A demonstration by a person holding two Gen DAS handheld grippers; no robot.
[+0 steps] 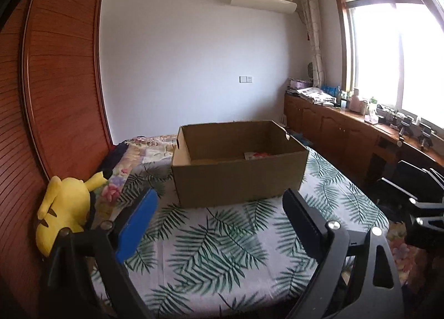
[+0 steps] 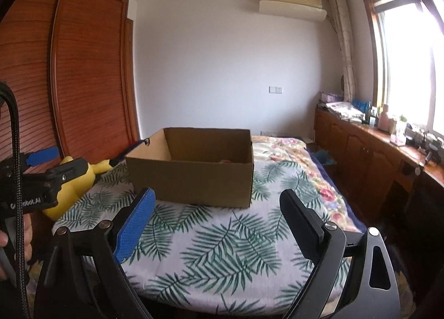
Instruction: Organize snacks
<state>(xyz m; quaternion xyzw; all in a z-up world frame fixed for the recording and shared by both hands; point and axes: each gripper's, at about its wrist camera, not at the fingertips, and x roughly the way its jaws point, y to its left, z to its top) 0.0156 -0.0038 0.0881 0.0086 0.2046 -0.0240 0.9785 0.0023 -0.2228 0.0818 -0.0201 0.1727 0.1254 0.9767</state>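
Snack pack (image 1: 256, 155) down inside cardboard box (image 1: 238, 180) on bed (image 1: 222, 249). Left gripper (image 1: 216, 224), right gripper (image 2: 216, 224): jaws released, empty. Risk: box walls hide pack, blind grab, crushed wrapper.

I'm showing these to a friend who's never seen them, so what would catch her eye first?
Probably the open cardboard box in the middle of the bed, on the palm-leaf sheet, with something red and white at its bottom. Next, the yellow plush by the wooden wardrobe at left, and the bright window at right.
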